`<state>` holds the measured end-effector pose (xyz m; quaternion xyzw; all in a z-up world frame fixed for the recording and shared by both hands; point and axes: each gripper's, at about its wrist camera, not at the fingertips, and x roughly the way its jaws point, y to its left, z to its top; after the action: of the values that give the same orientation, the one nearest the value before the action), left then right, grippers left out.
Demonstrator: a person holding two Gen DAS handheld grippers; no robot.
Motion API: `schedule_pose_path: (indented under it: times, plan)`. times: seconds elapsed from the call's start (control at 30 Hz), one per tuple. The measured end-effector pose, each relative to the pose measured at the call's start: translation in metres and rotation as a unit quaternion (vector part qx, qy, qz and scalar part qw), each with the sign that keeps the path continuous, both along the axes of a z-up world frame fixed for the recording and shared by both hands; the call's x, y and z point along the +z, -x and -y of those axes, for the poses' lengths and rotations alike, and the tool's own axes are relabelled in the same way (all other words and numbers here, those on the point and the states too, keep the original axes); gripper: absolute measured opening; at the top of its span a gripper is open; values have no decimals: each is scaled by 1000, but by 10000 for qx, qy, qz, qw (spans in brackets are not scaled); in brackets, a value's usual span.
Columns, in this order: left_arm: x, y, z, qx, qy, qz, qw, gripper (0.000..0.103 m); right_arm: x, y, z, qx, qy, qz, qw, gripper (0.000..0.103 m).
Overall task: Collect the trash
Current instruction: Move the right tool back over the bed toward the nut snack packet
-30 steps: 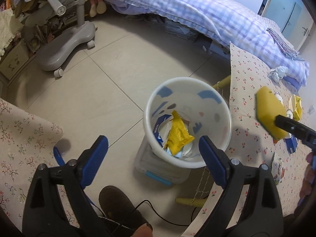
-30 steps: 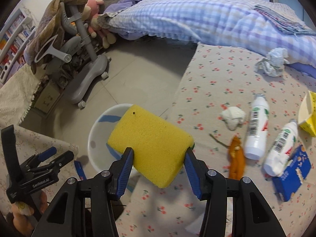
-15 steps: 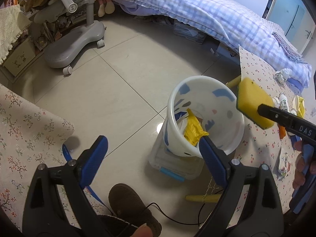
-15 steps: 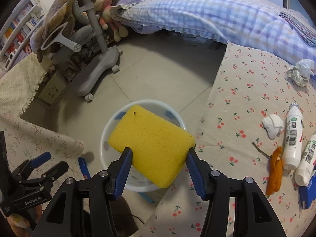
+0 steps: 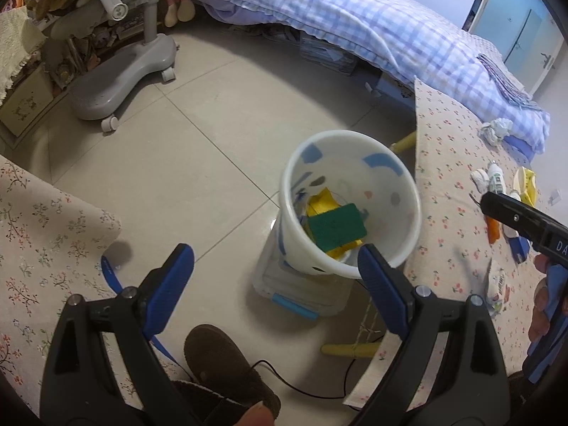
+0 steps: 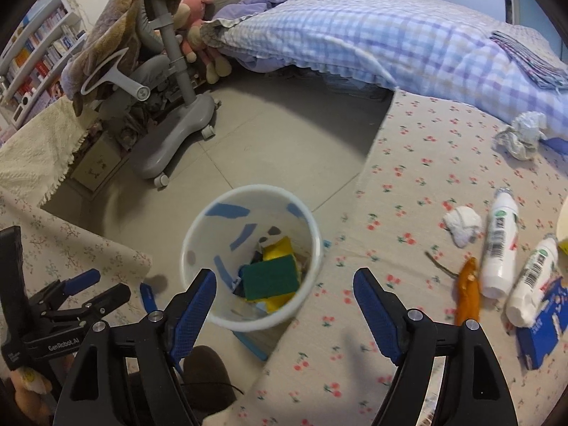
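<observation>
With both the right gripper (image 6: 284, 300) and left gripper (image 5: 275, 273) wide open and empty, a careless swing could tip the bin (image 6: 227, 316) by the table's edge (image 6: 362, 184).

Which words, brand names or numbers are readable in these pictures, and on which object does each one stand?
"GenRobot.AI": on the black body of the left gripper, seen from the right wrist.
"DA", cut off by the picture edge: on the black body of the right gripper, seen from the left wrist.
Barcodes and labels on the two white bottles: too blurred to read.
Print on the blue box and the book spines on the shelf: too small to read.
</observation>
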<state>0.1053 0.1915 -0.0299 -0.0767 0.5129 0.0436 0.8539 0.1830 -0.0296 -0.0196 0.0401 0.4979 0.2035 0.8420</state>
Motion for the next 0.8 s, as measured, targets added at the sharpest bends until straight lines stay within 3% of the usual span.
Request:
schedule_pose_path:
  times: [0.33, 0.53, 0.8]
  plan:
    - [-7, -1, 31, -277, -52, -347, 9990, 93, 8, 30, 83, -439, 399, -91, 9982, 81]
    - [-8, 0, 53, -466, -4, -441, 9979, 93, -11, 48, 122, -552, 662, -513, 9950, 82]
    - [-8, 4, 81, -722, 71, -517, 9960, 93, -41, 69, 126, 91, 1037, -955, 9900, 82]
